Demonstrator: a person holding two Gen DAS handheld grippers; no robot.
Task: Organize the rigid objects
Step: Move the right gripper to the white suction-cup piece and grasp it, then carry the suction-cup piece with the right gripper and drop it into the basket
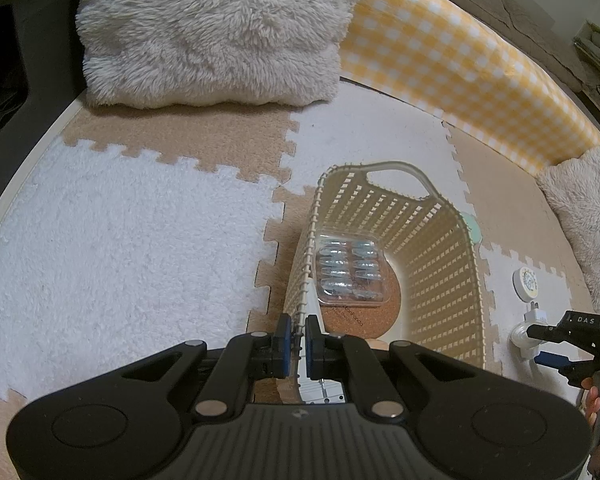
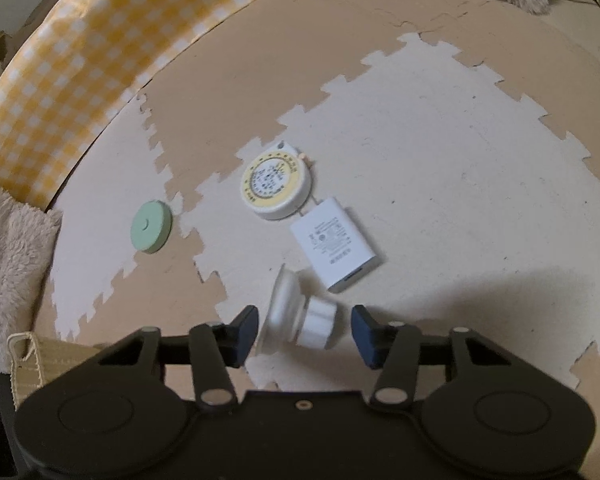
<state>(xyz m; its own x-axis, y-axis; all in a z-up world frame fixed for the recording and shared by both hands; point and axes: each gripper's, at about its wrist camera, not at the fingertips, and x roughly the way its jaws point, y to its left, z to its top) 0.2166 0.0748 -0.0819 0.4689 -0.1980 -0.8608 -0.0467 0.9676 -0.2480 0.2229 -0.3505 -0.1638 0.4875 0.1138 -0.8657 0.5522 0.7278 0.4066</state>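
Right hand-held gripper (image 2: 304, 330) spread around tipped suction cup (image 2: 300, 320), axis crosswise; left hand-held gripper (image 1: 296, 340) pinching basket (image 1: 440, 264) rim.

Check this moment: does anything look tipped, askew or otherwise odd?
Yes: the clear suction-cup piece lies tipped on its side between the open right gripper fingers. The left gripper pinches the basket rim. Nothing looks spilled or damaged.
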